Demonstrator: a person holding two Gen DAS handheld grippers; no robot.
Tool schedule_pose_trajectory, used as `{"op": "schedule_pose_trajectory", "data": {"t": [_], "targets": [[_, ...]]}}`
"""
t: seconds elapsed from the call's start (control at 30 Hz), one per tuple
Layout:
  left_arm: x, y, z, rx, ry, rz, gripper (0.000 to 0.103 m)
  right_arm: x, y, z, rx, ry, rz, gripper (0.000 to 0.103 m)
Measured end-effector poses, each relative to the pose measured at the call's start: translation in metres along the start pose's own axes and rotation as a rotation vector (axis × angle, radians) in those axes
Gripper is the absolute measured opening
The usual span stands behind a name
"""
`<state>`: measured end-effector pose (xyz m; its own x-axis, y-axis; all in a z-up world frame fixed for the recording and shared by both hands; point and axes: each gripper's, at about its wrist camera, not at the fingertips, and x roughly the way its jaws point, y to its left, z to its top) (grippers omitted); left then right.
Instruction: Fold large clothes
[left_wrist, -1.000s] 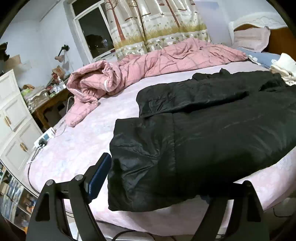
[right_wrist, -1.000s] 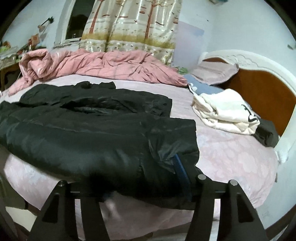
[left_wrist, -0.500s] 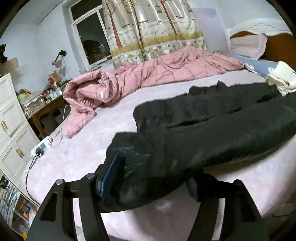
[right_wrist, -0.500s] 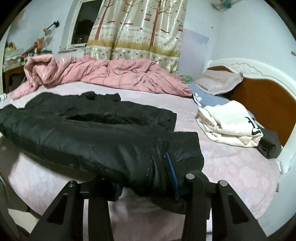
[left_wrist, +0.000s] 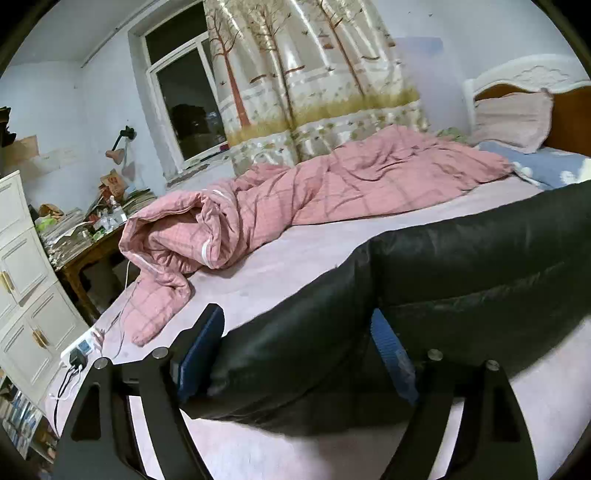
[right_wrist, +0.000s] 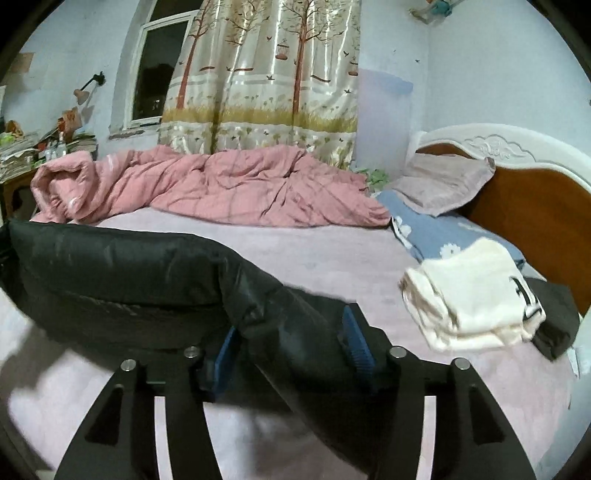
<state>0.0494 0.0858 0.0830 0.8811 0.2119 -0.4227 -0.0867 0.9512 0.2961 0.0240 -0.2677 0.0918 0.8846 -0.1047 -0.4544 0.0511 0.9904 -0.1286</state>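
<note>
We are standing at a bed (left_wrist: 314, 258) covered in a pale pink sheet, a white cabinet (left_wrist: 22, 280) and window (left_wrist: 184, 107) to the left, a pink quilt (left_wrist: 332, 188) bunched along the far side, cream folded clothes (right_wrist: 472, 295) near the headboard (right_wrist: 535, 199). Our left gripper (left_wrist: 295, 347) and right gripper (right_wrist: 291, 339) are both pointing slightly downward, fingers having just reopened somewhat yet grasping the black jacket (left_wrist: 461, 266), which is hanging lifted above the sheet between them.

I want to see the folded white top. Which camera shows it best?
The right wrist view. There the folded white top lies in plain sight on the bed near the headboard. In the left wrist view the black jacket covers that side, so it hardly shows.
</note>
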Motion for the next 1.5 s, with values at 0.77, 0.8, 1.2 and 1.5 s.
{"op": "schedule_pose_trajectory", "data": {"t": [0.77, 0.8, 1.2, 1.5], "targets": [[0.088, -0.009, -0.016, -0.038, 0.012, 0.011, 0.097, 0.110, -0.002, -0.009, -0.004, 0.043, -0.100, 0.083], [0.078, -0.005, -0.014, -0.053, -0.021, -0.005, 0.100, 0.100, -0.004, -0.007, 0.011, 0.024, -0.077, 0.084], [0.019, -0.008, -0.011, -0.101, -0.118, -0.174, 0.103, 0.024, 0.017, -0.018, -0.025, -0.108, 0.147, 0.103], [0.010, -0.019, -0.008, -0.090, -0.095, -0.230, 0.103, 0.009, 0.001, -0.011, 0.064, -0.126, 0.250, 0.103]]}}
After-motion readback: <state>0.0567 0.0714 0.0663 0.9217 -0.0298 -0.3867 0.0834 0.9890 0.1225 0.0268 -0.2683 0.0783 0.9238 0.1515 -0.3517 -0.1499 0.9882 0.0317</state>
